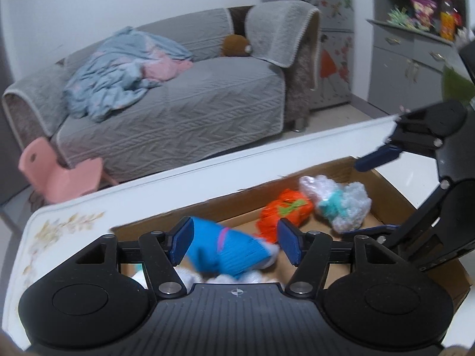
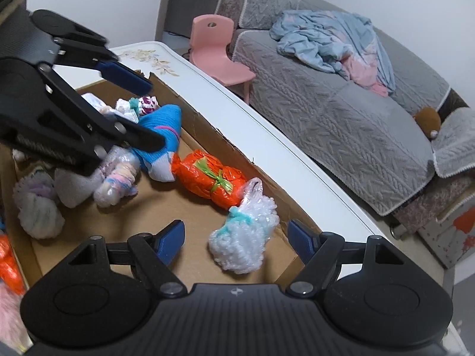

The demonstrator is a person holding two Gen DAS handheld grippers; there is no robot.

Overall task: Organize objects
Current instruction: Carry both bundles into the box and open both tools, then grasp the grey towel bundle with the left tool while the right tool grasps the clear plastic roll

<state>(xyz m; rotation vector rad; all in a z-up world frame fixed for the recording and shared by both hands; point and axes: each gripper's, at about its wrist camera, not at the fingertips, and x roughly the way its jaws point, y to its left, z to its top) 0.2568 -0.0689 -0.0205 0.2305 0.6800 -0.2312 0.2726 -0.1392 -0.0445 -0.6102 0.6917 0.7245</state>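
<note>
Both my grippers (image 1: 234, 243) (image 2: 236, 241) hang spread, empty, over the box (image 2: 207, 124) (sorting underway); next I pick the sock (image 2: 161, 124).

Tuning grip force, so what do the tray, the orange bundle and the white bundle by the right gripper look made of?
Tray: brown corrugated cardboard, matte, with a ragged torn rim.
Orange bundle: thin crinkled plastic film, glossy, tied with a green strip.
White bundle: seemingly bubble wrap or bubbly clear plastic, shiny and translucent, with a teal tie; what it wraps is hidden.
</note>
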